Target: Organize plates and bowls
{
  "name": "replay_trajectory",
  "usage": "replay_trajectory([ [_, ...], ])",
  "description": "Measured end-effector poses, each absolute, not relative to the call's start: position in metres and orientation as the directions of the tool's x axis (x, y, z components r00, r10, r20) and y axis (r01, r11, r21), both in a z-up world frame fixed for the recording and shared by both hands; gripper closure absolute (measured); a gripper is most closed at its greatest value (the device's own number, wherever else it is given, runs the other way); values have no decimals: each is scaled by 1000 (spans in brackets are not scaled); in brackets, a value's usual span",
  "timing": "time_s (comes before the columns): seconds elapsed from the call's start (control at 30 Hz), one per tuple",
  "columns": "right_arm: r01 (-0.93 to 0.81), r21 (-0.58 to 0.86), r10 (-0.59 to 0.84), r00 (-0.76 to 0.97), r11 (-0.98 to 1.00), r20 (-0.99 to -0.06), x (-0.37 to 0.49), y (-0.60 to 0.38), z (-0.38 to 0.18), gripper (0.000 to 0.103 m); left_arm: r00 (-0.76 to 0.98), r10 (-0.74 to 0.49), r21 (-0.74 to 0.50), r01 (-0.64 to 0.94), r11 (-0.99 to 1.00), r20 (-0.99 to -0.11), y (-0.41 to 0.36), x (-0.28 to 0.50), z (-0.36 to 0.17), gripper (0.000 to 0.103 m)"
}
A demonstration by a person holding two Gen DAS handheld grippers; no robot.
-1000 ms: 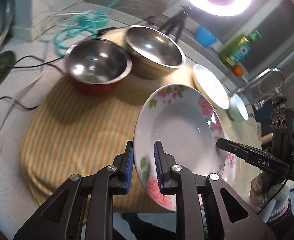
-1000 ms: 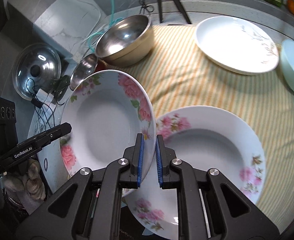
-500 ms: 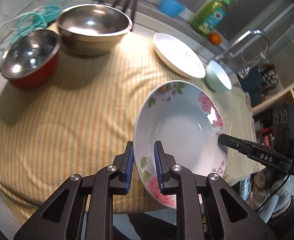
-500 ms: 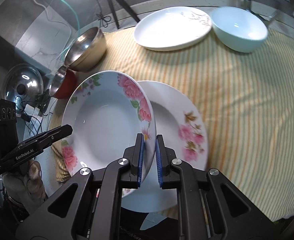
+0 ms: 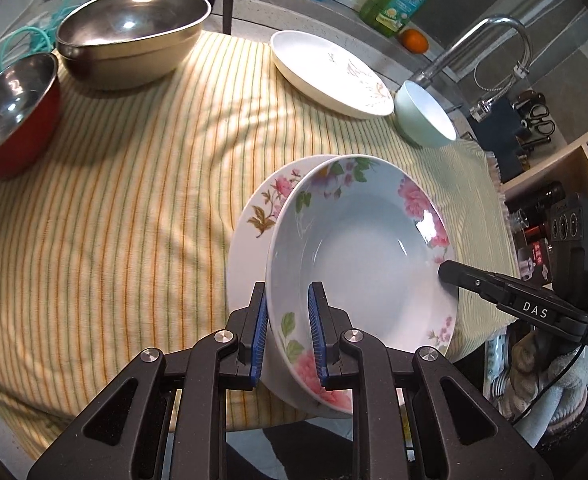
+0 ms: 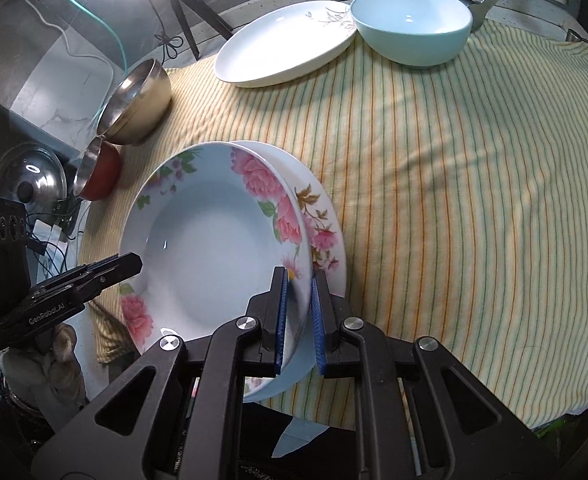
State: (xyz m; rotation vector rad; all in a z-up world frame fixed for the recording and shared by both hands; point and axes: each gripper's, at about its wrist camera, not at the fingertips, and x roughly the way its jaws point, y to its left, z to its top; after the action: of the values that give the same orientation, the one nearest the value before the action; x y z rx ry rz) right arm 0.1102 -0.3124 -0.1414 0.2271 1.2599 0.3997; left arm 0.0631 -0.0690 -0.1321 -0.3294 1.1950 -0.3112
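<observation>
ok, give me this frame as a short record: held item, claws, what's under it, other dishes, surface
held item: floral deep plate, tilted, gripped at opposite rim edges
left claw: shut on the plate's rim
right claw: shut on the plate's rim
under it: second floral plate on the cloth, partly hidden; contact cannot be told
other dishes: white plate, pale green bowl, large steel bowl, red steel bowl
surface: striped yellow cloth
</observation>
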Motion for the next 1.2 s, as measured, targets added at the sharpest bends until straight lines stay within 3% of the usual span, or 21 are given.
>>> replay_trajectory([
  [0.57, -193, 332, 374, 249, 923, -894, 110, -304, -146, 88, 342, -370, -375, 53, 925, -864, -71, 65, -136, 85],
  [0.8, -238, 277, 336, 257, 931, -906, 108, -296, -144, 79, 336, -356, -358, 59, 932, -872, -74, 67, -135, 85],
  [1.2, -260, 224, 297, 289, 939, -910, 108, -293, -139, 77, 337, -338, -334, 74, 940, -879, -78, 67, -135, 85],
])
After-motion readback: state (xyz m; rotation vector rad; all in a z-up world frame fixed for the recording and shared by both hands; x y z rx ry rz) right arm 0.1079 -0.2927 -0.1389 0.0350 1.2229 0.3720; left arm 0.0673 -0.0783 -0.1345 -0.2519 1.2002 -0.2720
